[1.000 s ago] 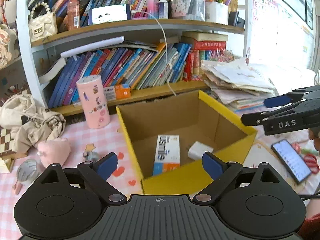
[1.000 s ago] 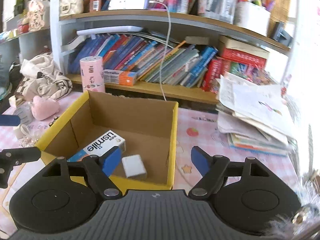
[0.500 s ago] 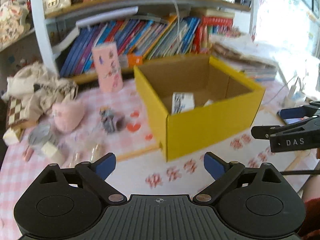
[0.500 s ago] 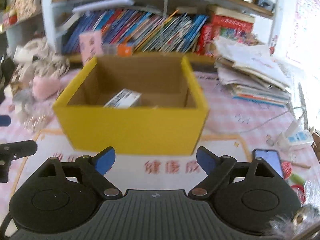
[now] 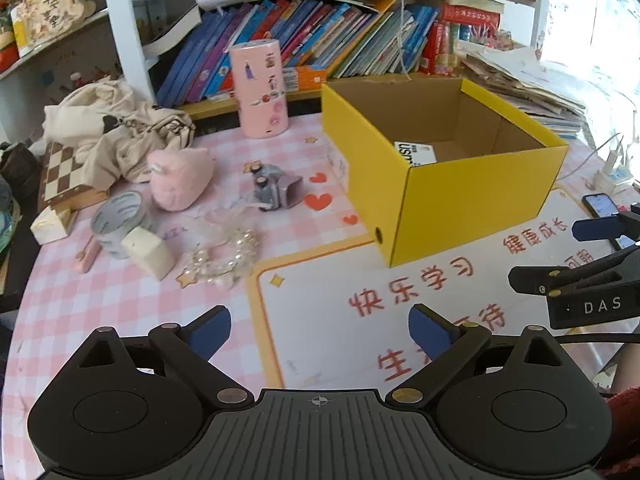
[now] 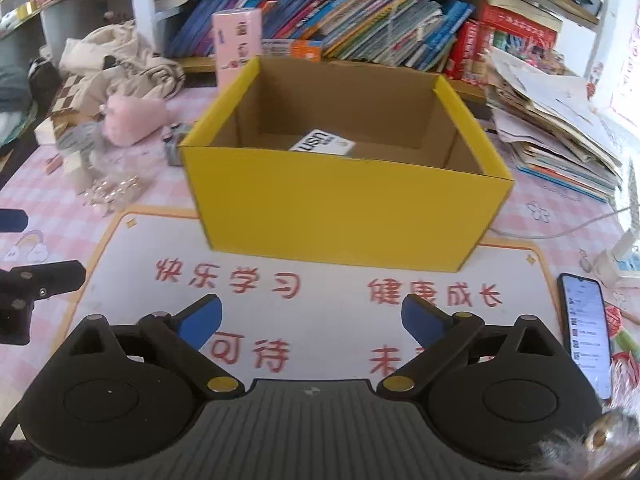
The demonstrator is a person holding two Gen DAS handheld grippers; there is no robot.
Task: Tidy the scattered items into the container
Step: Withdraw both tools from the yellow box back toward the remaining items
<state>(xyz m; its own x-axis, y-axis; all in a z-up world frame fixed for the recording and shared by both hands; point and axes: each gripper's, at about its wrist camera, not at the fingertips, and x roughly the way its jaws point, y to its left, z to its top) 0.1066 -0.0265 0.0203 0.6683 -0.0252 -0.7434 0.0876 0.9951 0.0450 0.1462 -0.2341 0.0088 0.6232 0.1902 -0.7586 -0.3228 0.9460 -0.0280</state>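
- Both the left gripper (image 5: 320, 326) and right gripper (image 6: 312, 314) were empty, the right's jaws opening.
- The yellow box (image 6: 344, 204) held one carton (image 6: 323, 142); the bead string (image 5: 222, 254) and toy (image 5: 276, 190) lay beside it.
- The loose beads could slip or snag.

Bare mat (image 6: 320, 280) before the yellow box (image 6: 344, 208) (clutter (image 5: 216, 256) crowds its left).

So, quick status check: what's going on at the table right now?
Left gripper open, empty. Right gripper empty, jaws opening. Yellow box holds one carton. Pearl bracelet, tape roll still out; nothing in the way.
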